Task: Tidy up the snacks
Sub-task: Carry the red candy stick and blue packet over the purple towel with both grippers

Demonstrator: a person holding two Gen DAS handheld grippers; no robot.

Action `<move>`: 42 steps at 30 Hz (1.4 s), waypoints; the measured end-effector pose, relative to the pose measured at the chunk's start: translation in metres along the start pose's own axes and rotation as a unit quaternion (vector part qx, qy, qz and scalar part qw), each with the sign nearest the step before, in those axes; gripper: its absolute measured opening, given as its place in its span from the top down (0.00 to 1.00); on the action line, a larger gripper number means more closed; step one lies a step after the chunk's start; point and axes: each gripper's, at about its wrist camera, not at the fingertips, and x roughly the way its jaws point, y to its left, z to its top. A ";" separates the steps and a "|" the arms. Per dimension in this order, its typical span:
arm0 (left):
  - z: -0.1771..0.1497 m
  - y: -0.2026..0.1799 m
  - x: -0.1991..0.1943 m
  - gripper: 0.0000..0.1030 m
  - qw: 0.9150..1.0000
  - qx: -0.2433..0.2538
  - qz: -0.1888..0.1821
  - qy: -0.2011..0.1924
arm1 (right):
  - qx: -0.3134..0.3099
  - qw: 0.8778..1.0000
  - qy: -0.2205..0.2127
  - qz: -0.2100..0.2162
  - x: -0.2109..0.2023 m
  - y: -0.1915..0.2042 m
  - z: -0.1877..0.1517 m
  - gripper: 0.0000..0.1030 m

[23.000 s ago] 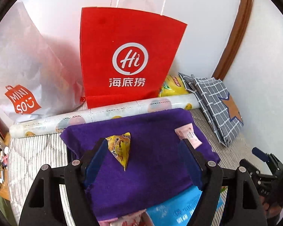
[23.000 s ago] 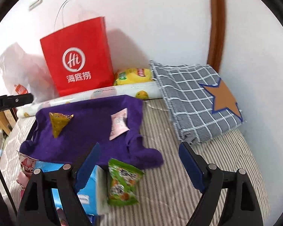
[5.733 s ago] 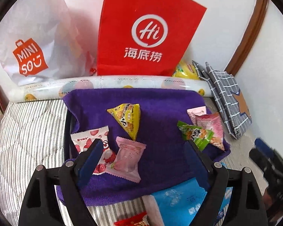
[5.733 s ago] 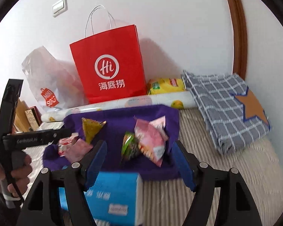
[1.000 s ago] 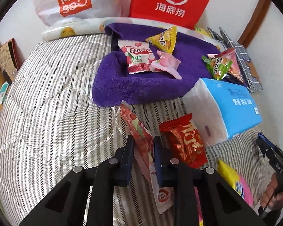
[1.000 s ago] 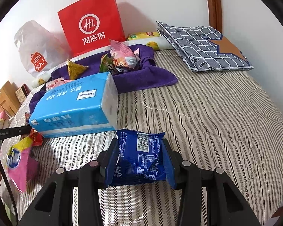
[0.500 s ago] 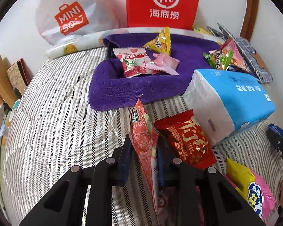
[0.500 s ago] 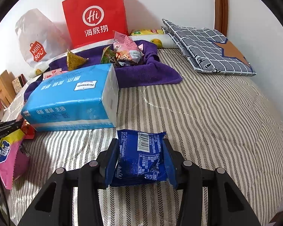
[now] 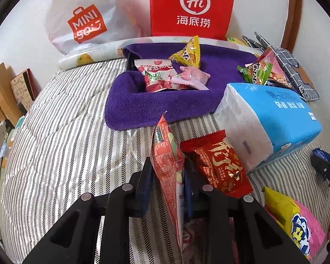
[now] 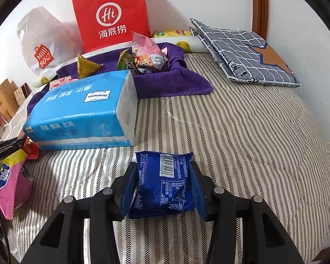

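Observation:
In the left wrist view my left gripper [image 9: 167,171] holds a long red and pink snack packet [image 9: 167,154] edge-up between its pads, just in front of the purple towel [image 9: 143,107]; its jaws are opening slightly. On the towel lie a yellow triangular packet [image 9: 188,52], a strawberry packet [image 9: 156,74], a pink packet [image 9: 190,78] and a green one [image 9: 255,71]. In the right wrist view my right gripper [image 10: 162,171] is shut on a blue snack packet [image 10: 162,189] over the striped bed cover.
A blue tissue pack [image 9: 275,114] lies right of the towel, with a red packet [image 9: 220,165] and a yellow-pink packet [image 9: 297,226] beside it. A red paper bag [image 9: 191,6] and white plastic bag [image 9: 85,22] stand against the wall. A checked cloth [image 10: 248,50] lies far right.
The left gripper has swung up a little with the long packet, which now stands more upright between the pads. The right gripper and blue packet have hardly shifted.

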 end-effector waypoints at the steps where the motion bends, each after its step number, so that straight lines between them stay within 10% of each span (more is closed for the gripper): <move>1: 0.000 0.000 0.000 0.75 1.000 0.000 0.001 0.000 | 0.000 1.000 0.000 0.000 0.000 0.000 0.000 0.57; 27: 0.003 0.006 -0.071 0.82 0.996 -0.019 -0.082 -0.028 | 0.018 0.998 -0.060 0.019 -0.048 -0.002 0.021 0.60; 42: 0.065 -0.030 -0.075 0.82 0.990 0.002 -0.126 -0.061 | -0.008 0.992 -0.116 0.048 -0.059 0.027 0.084 0.60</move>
